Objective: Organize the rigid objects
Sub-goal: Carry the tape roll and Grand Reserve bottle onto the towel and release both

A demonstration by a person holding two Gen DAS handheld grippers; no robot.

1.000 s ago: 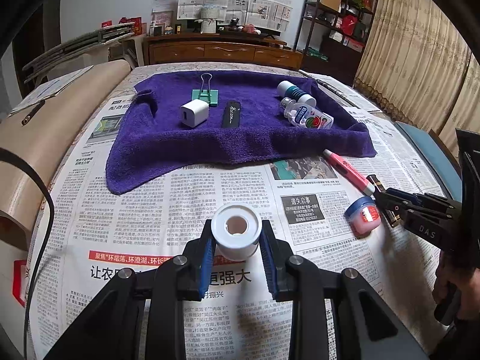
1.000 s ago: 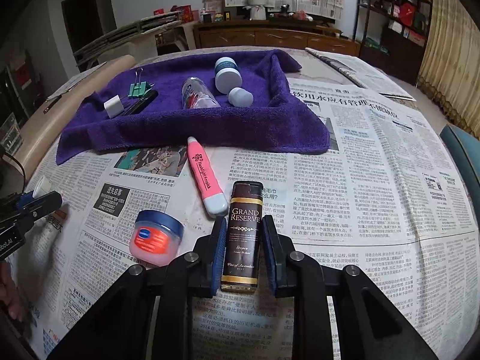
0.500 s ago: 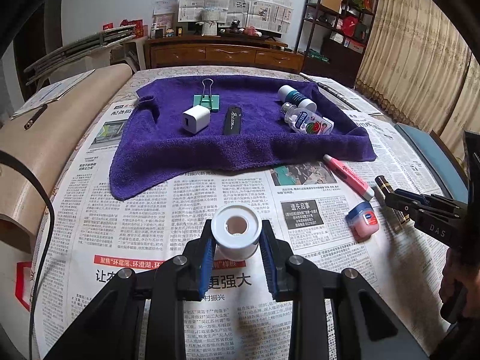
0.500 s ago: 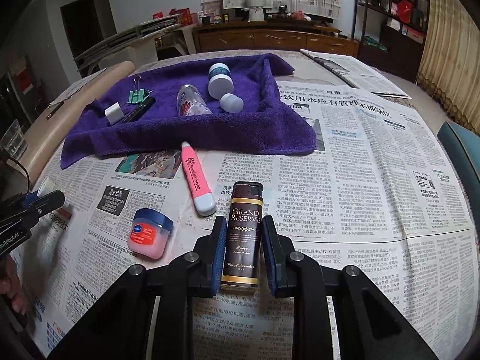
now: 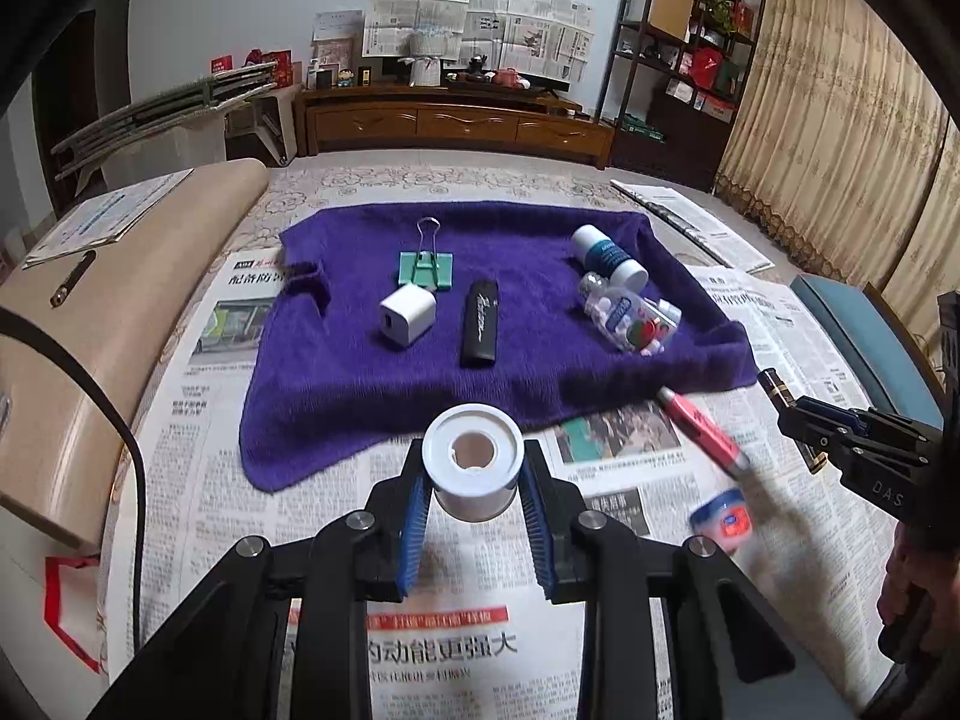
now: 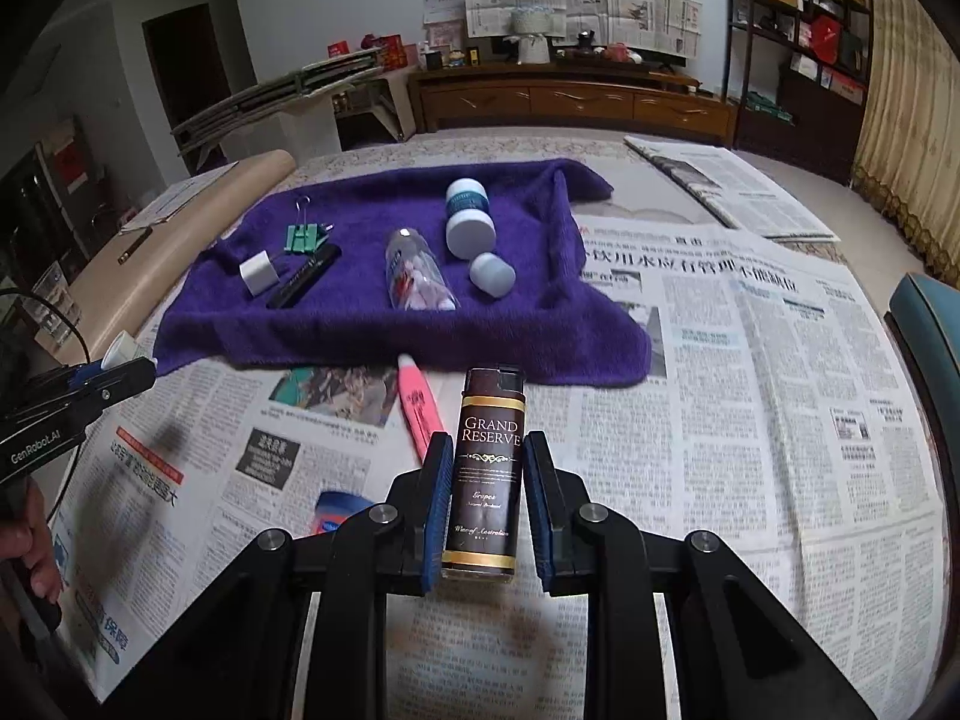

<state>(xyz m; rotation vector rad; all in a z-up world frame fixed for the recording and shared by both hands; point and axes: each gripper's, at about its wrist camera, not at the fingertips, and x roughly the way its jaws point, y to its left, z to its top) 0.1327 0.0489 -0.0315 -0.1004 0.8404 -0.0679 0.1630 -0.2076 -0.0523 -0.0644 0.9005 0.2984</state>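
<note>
My left gripper is shut on a white tape roll, held above the newspaper in front of the purple towel. My right gripper is shut on a brown "Grand Reserve" lighter, also lifted; it shows at the right of the left wrist view. On the towel lie a green binder clip, a white charger cube, a black lighter, a white bottle and a clear pill bottle. A pink marker and a small blue-lidded jar lie on the newspaper.
Newspaper covers the table. A beige rolled mat lies along the left edge. A teal chair stands at the right edge. A wooden cabinet and shelves stand behind the table.
Both grippers have lifted with their objects and moved forward toward the towel. The pink marker and jar stay on the newspaper.
</note>
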